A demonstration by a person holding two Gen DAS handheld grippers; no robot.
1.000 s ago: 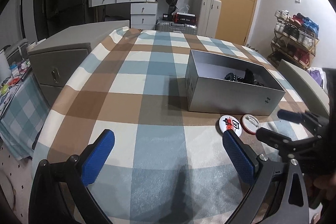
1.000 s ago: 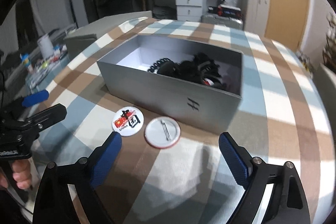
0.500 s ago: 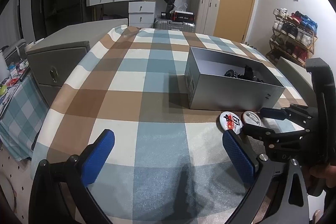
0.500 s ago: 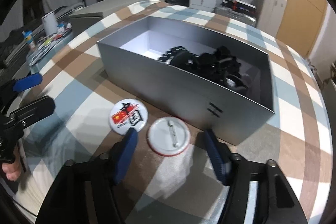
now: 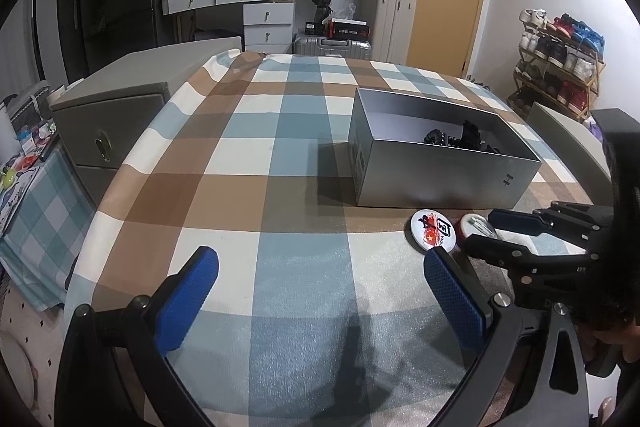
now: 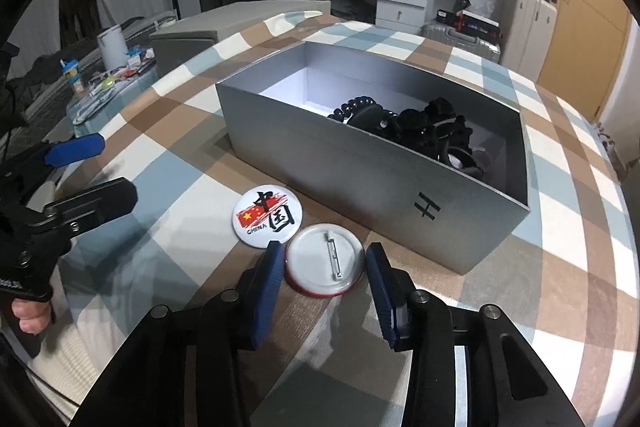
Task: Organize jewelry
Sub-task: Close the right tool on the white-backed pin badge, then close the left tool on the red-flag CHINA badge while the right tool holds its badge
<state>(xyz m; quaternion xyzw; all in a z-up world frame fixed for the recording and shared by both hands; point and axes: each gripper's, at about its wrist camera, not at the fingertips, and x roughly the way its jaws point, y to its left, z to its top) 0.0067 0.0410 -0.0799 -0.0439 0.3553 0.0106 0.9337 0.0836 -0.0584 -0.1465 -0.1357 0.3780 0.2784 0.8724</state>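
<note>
Right wrist view. Right gripper (image 6: 325, 269) low centre of frame, blue pads either side of the face-down pin badge (image 6: 326, 259); jaws just narrowed around it, a sliver of gap visible on both sides, pads not pressing. Badge flat on the checked tablecloth (image 6: 168, 187), white back and pin clasp up, red rim showing at the lower edge. Printed badge (image 6: 267, 213) just left of it and slightly higher in frame, face up, red flag and black characters, edges nearly touching the first badge. Grey open box (image 6: 360, 179) directly above both badges, near wall marked with a black "H"-like sign; dark beaded jewelry (image 6: 416, 127) heaped inside toward the right half, white floor bare at the left end.

Left gripper (image 6: 86, 167) at left edge of frame, jaws wide apart, nothing between them; fingers of a hand (image 6: 28, 315) on its grip at lower left.

Left wrist view. Left gripper (image 5: 320, 291) along the bottom, pads spread wide over bare cloth. Both badges at right centre, below the box; right gripper reaching in from the right edge.
</note>
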